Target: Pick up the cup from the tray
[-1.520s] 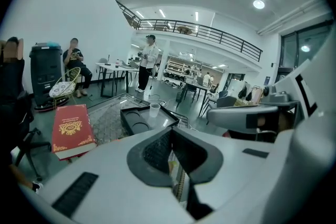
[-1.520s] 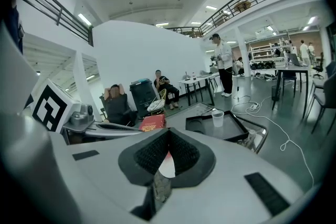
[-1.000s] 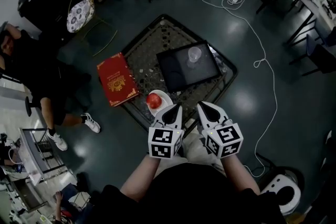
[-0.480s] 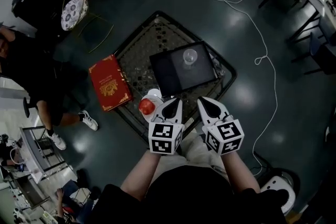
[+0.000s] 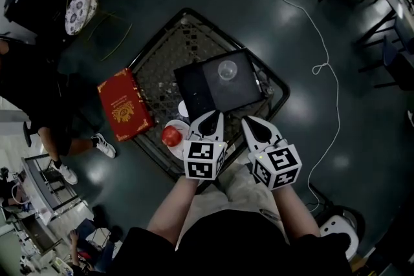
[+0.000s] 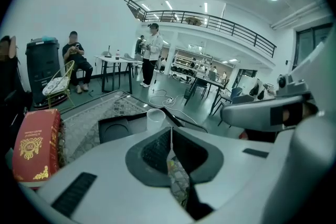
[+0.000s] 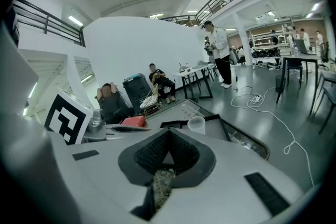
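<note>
A clear plastic cup [image 5: 227, 70] stands upright at the far end of a black tray [image 5: 204, 90] on a low patterned table [image 5: 165, 61]. My left gripper [image 5: 215, 116] and right gripper [image 5: 249, 121] hover side by side over the table's near edge, just short of the tray, both shut and empty. In the left gripper view the cup [image 6: 155, 118] shows just beyond the closed jaw tips [image 6: 169, 132], with the tray [image 6: 113, 128] to its left. The right gripper view has the cup [image 7: 196, 124] ahead and slightly right of its closed jaws [image 7: 167, 135].
A white plate [image 5: 180, 150] with a red apple [image 5: 171, 136] lies left of my left gripper. A red book [image 5: 123, 105] rests on the table's left edge. A seated person [image 5: 32, 94], a wire chair [image 5: 79, 8] and a white floor cable [image 5: 310, 22] surround the table.
Both grippers have come forward and down towards the tray, still shut. The table, tray and cup now lie closer to the fingertips.
</note>
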Motion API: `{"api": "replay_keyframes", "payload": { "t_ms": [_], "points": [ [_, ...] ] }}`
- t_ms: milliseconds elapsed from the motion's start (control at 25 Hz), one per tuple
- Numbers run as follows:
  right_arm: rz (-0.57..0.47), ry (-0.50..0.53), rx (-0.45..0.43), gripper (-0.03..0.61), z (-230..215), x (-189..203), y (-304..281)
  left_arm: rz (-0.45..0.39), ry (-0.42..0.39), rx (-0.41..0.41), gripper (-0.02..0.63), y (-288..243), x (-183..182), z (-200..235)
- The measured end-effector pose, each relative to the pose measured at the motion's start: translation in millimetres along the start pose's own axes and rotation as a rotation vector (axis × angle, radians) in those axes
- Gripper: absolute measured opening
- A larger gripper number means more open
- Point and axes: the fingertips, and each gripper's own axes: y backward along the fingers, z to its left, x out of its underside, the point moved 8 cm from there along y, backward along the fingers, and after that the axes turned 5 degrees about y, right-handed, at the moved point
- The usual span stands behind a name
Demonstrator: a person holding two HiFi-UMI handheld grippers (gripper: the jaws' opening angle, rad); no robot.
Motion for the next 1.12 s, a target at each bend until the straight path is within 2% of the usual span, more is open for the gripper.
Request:
{"api": "replay_keyframes", "payload": {
  "t_ms": [200,360,600,1120],
  "points": [
    [0.022,-0.012,-0.008,0.011,-12.6,6.1,-11.8,-0.003,0.012,-0.029,0.026,-28.0,-0.2,8.7],
    [0.031,-0.028,-0.006,0.011,-22.4,9.4,-20.6,0.011,-0.004,-0.039,0.108,-51.1,-1.0,15.2],
    [0.048,-0.055,-0.016,0.011,-34.4,16.9,-35.0,0.014,-0.025,-0.057,0.183,-87.3,-1.8,23.9],
    [0.072,-0.106,-0.021,0.011,-55.0,33.7,-54.7,0.093,-0.031,-0.092,0.296,-155.7,13.2,39.3]
  ]
}}
